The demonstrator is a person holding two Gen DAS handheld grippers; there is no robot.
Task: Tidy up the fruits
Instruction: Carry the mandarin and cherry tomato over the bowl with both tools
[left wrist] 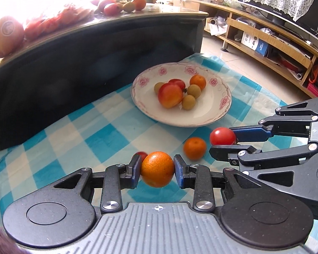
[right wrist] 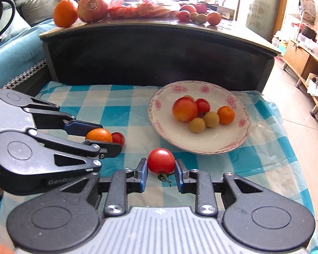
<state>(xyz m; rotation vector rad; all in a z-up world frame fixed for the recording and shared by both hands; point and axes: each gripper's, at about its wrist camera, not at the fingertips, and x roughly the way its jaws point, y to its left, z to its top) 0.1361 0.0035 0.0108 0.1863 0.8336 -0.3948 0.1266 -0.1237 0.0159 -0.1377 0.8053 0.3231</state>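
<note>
left gripper [left wrist: 157, 167] has its jaws clamped on a small orange [left wrist: 157, 169], lifted a bit off the blue checked cloth [left wrist: 78, 127], in front of the flowered plate [left wrist: 212, 114]. right gripper [right wrist: 161, 167] has its jaws closed on a cherry tomato [right wrist: 161, 161], also just in front of the plate. another little orange [left wrist: 194, 148] and a small tomato [right wrist: 117, 138] sit on the cloth near the plate. the plate already holds a peachy fruit [left wrist: 170, 95], a few longans [left wrist: 188, 102], a tomato and a small orange.
</note>
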